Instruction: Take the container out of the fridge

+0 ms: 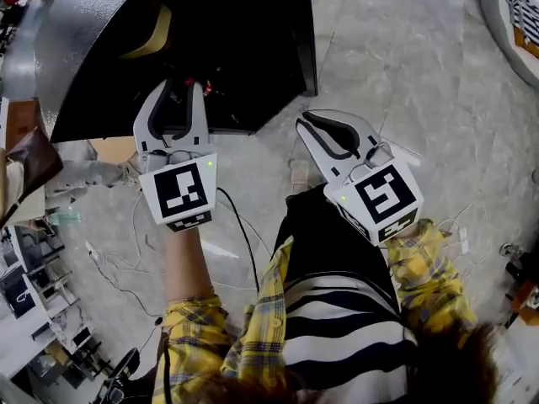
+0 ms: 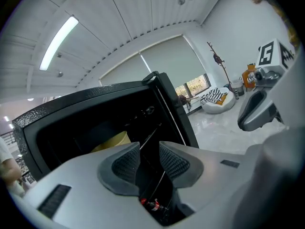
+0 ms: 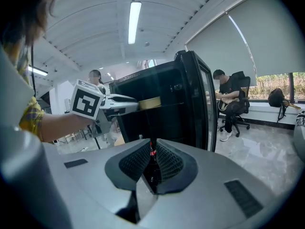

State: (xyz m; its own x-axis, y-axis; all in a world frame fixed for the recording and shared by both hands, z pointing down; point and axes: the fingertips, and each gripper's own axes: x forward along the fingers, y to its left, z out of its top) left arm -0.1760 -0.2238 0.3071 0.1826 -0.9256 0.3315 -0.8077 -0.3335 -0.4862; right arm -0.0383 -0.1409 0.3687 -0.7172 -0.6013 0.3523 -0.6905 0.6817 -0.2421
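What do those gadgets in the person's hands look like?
The left claw and right claw are light grey plastic, each with two curved fingers lined with black ribbed pads. Behind each sits a white cube bearing black square markers. The sleeves are yellow plaid.

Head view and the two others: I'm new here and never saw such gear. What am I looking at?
A person holds two grey tongs; the patterned cubes belong to them. The head view looks down from the person's head; the others come from cameras on each tongs. The left tongs are open and empty, aimed into an open black fridge with a yellow container inside. The right tongs are shut, holding nothing.
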